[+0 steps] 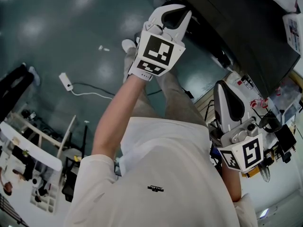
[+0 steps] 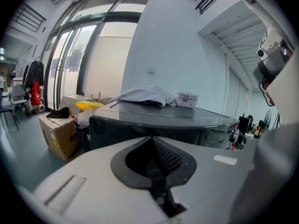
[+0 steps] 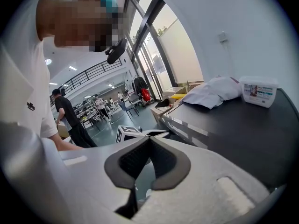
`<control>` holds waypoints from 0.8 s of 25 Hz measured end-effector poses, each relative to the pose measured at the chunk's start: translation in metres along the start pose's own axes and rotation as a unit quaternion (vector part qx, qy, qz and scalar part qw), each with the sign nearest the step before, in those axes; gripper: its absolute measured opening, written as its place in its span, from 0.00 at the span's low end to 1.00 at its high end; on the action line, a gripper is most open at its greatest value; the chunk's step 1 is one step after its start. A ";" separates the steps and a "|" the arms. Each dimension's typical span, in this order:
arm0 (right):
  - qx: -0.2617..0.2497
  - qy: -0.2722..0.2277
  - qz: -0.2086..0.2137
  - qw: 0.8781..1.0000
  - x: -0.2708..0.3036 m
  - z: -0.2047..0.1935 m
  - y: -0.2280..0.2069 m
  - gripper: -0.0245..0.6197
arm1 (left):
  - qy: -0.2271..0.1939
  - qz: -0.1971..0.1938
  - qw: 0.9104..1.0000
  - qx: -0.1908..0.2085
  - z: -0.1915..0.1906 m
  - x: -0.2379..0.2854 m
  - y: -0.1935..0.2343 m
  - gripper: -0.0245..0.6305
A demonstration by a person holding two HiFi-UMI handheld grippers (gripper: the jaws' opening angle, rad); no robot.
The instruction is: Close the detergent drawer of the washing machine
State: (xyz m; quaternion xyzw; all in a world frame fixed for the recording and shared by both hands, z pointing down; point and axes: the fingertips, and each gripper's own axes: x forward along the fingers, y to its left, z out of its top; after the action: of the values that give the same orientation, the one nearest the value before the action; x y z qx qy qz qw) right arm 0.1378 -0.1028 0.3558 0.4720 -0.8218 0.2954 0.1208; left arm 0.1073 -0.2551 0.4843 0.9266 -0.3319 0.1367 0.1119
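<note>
The washing machine (image 1: 246, 37) is a dark grey box at the upper right of the head view. Its flat top (image 3: 233, 129) and dark front (image 2: 154, 125) show in the gripper views. I cannot make out the detergent drawer in any view. My left gripper (image 1: 176, 14) is held out at arm's length, its tips close to the machine's near edge, jaws shut on nothing (image 2: 151, 139). My right gripper (image 1: 222, 86) is held close to my body beside the machine, pointing up, jaws also shut and empty (image 3: 149, 140).
A white cloth (image 2: 142, 95) and a white tub (image 2: 187, 98) lie on the machine's top. A cardboard box (image 2: 58, 134) stands left of the machine. A power strip (image 1: 66, 81) and its cable lie on the green floor. A cluttered cart (image 1: 277, 131) is at the right. People stand far back (image 3: 65, 115).
</note>
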 end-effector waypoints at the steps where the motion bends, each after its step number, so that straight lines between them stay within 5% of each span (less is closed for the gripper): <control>1: -0.002 -0.002 0.001 1.000 0.000 0.001 0.001 0.04 | 0.004 0.000 1.000 0.001 0.000 0.000 0.000 0.07; 20: -0.055 -0.055 0.007 0.997 -0.018 0.060 0.019 0.04 | 0.006 0.029 0.999 -0.017 0.050 -0.063 -0.007 0.07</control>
State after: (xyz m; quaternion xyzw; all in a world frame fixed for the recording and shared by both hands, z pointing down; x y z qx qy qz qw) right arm 0.1361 -0.1188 0.2917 0.4745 -0.8456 0.2238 0.0989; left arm 0.0744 -0.2280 0.4156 0.9137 -0.3606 0.1395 0.1251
